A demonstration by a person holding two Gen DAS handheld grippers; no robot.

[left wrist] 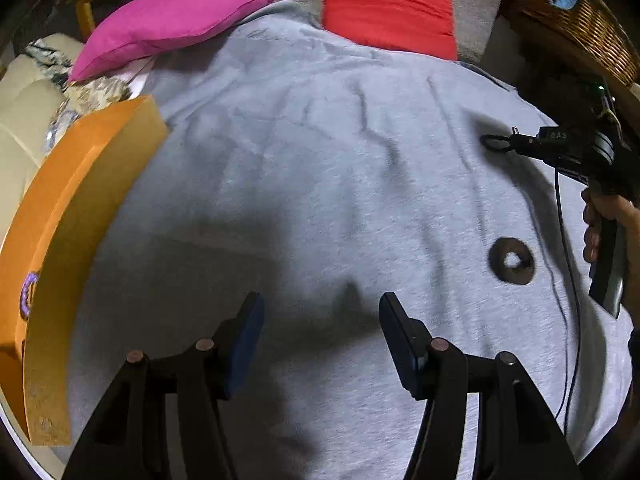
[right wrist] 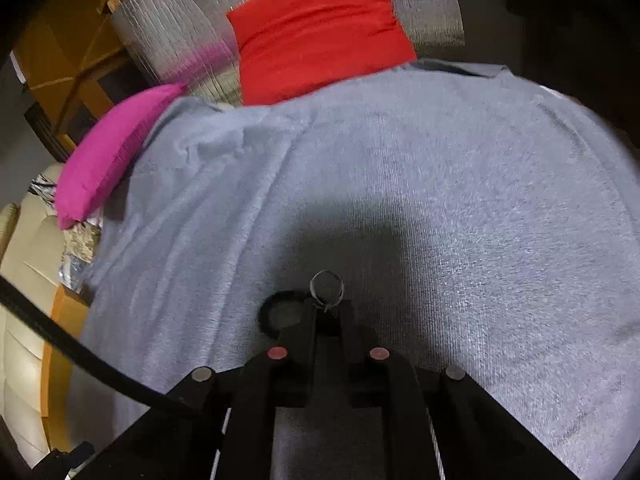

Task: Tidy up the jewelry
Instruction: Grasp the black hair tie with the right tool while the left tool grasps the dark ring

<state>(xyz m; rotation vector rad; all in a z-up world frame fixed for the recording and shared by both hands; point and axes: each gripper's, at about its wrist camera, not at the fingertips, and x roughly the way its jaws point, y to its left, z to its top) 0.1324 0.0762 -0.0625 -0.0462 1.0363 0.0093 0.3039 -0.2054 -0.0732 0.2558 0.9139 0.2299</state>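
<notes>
A thin metal ring [right wrist: 327,288] stands up between the tips of my right gripper [right wrist: 326,307], which is shut on it just above the grey blanket [right wrist: 440,200]. The left wrist view shows the same ring [left wrist: 495,142] at the tip of the right gripper [left wrist: 516,141] on the far right. A dark, thick ring-shaped piece [left wrist: 512,261] lies flat on the blanket; in the right wrist view this dark piece [right wrist: 276,312] sits partly hidden behind the left finger. My left gripper [left wrist: 320,312] hangs open over bare blanket. An open orange box [left wrist: 80,200] at the left holds a purple beaded piece [left wrist: 28,292].
A pink cushion [left wrist: 172,20] and a red cushion [left wrist: 388,8] lie at the blanket's far edge. A wicker basket [left wrist: 580,20] stands at the top right. A person's hand [left wrist: 600,220] holds the right gripper's handle, with a thin cable [left wrist: 568,280] trailing down. Cream upholstery [right wrist: 24,320] is left of the box.
</notes>
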